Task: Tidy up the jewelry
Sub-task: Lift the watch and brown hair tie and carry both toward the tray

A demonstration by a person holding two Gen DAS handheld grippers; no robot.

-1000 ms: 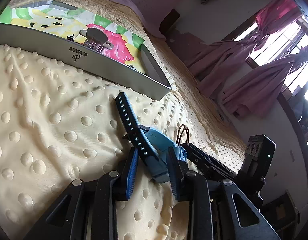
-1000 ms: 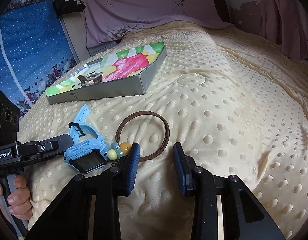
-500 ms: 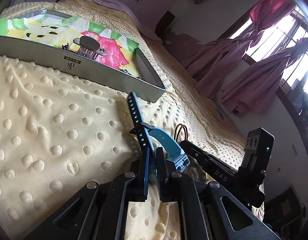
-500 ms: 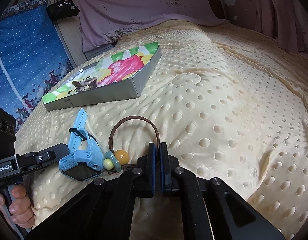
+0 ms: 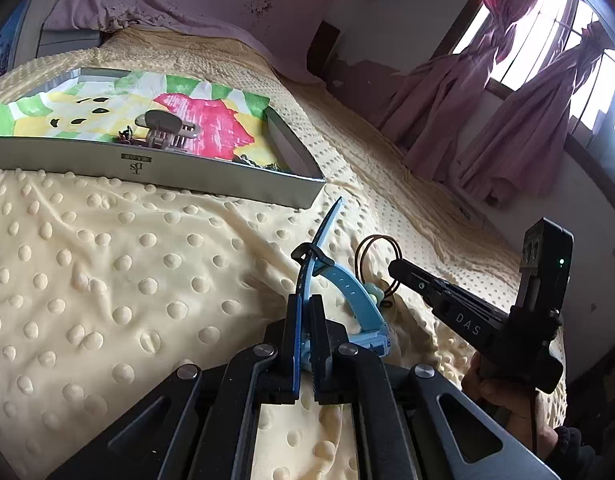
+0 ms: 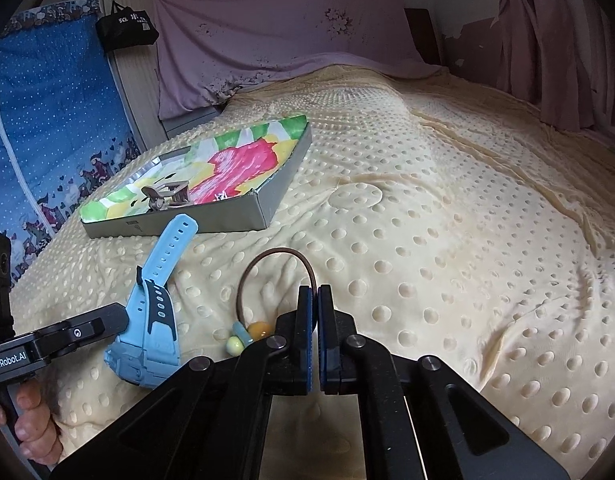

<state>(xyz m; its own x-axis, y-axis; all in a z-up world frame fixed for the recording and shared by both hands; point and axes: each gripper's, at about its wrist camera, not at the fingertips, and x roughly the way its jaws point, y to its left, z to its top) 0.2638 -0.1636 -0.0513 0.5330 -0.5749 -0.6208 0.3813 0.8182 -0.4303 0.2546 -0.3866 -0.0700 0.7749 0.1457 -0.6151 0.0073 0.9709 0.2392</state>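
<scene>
- A cream dotted blanket (image 6: 447,248) covers the bed and carries everything; a mauve sheet (image 6: 275,40) hangs behind its far edge, and pink curtains (image 5: 507,120) hang at the window beyond the blanket's right side.
- A shallow grey box (image 6: 195,222) with a bright floral lining lies flat toward the blanket's far left, well back from both grippers. A beige hair claw clip (image 5: 163,134) rests inside it near the front wall.
- The left gripper (image 5: 306,344) points forward and downward. Its jaws have just closed and now pinch the strap of the blue watch (image 6: 151,320) just above the watch body.
- The watch is tipped up on the blanket in front of the box: its body sits low by the fingertips, and the free strap end rises toward the box's near corner.
- The left hand (image 6: 31,420) wraps the grip below its gripper at the lower left of the right wrist view.
- The right gripper (image 6: 315,344) also slants downward, just right of the watch. Its jaws have just closed on the thin brown hoop bracelet (image 6: 267,264), which stands up in an arch from the blanket.
- The right hand (image 5: 503,396) holds its grip at the lower right of the left wrist view.
- Small beads (image 6: 247,336), amber, pale green and light blue, hang at the bracelet's low end, touching the blanket between watch and right gripper.
</scene>
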